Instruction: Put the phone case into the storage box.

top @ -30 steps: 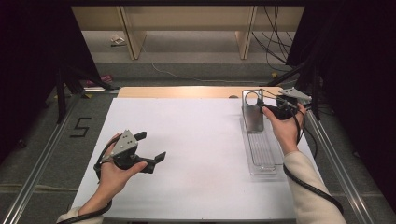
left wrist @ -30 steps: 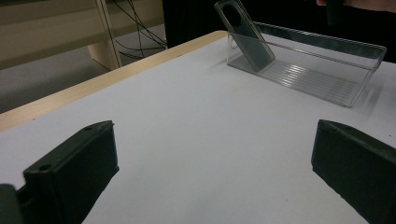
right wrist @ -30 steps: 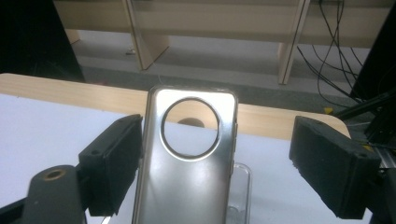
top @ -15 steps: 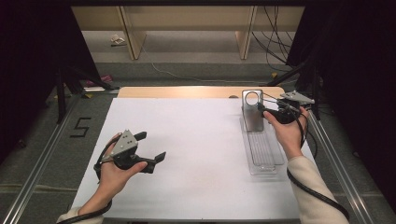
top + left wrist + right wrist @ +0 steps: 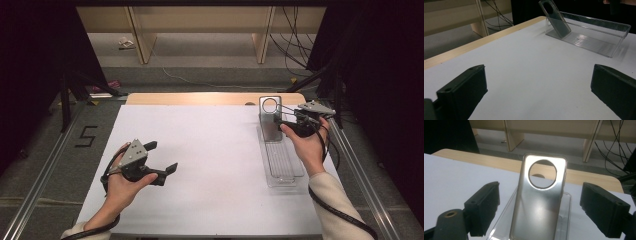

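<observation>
— Where was the phone case (image 5: 270, 119) at that moment?

— It stood in the clear plastic tray (image 5: 282, 165) on the right side of the white table (image 5: 210, 150), at the tray's far end. It leaned back, tilted rather than upright, with its round camera hole at the top. In the left gripper view the same phone case (image 5: 555, 18) showed propped at a slant inside the tray (image 5: 594, 35).

— And the right gripper (image 5: 289, 120)?

— The right hand (image 5: 307, 145) held it just beside the case, on the case's right, with the jaws pointing toward it. In the right gripper view the case (image 5: 540, 200) sat between the two black jaws, which stood wide apart, one to each side and neither touching it. So that gripper (image 5: 540, 212) was spread and gripped nothing.

— The left one?

— The left gripper (image 5: 162, 157) was in the left hand (image 5: 122, 182), low over the near left part of the table and well apart from the tray. Its jaws were also spread wide, with bare white table (image 5: 531, 75) between them.

— Anything else around?

— A wooden strip (image 5: 210, 98) ran along the table's far edge, and cables (image 5: 295, 30) hung beyond it.
</observation>
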